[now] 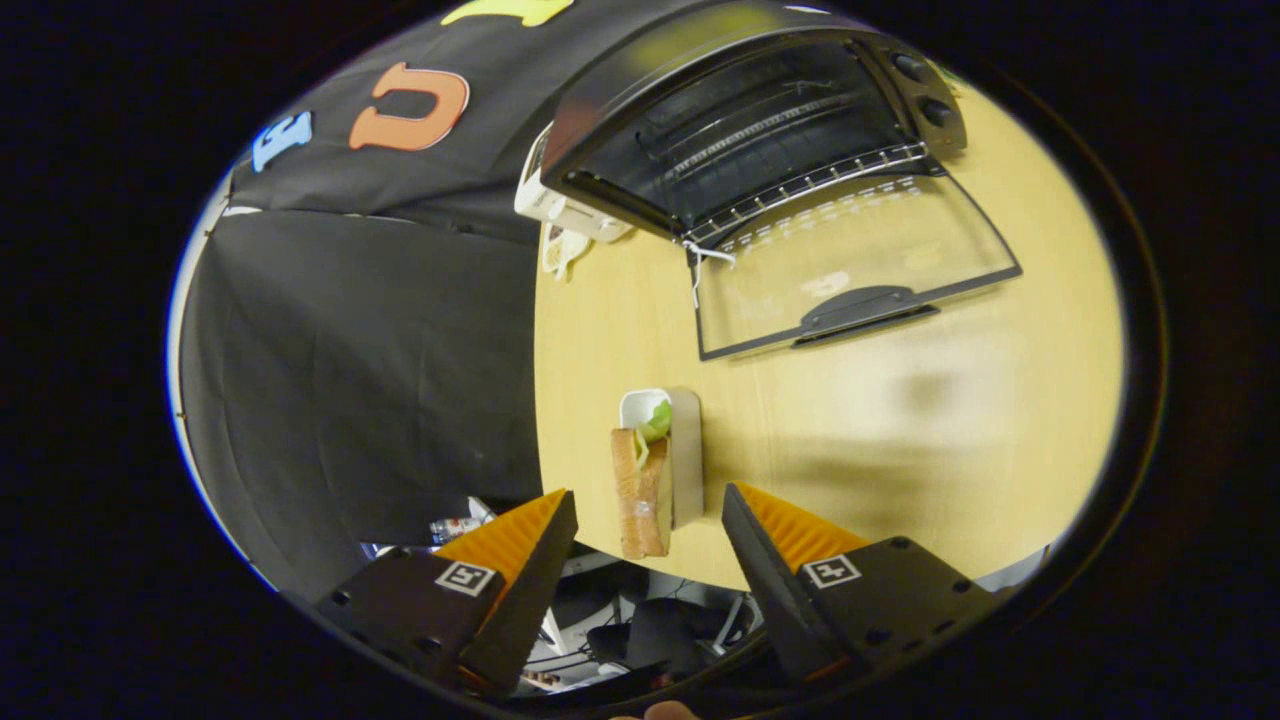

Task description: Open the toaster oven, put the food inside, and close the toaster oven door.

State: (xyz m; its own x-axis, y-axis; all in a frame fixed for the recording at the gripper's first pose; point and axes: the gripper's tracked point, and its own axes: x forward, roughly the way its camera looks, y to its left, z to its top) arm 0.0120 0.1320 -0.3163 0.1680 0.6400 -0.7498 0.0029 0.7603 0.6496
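The claw (648,520) is spreading wide around the soft, squashy bread sandwich with green lettuce (641,490); it probably needs gently pinching by its crusty sides

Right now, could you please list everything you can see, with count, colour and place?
toaster oven: one, black, far end of the table, door folded down open
sandwich: one, tan with green filling, on the tray just ahead of the fingers
tray: one, white, near table edge
table: one, light wood
white appliance: one, behind the oven's corner
gripper: one, open, fingers either side of the sandwich's near end, not pressing on it
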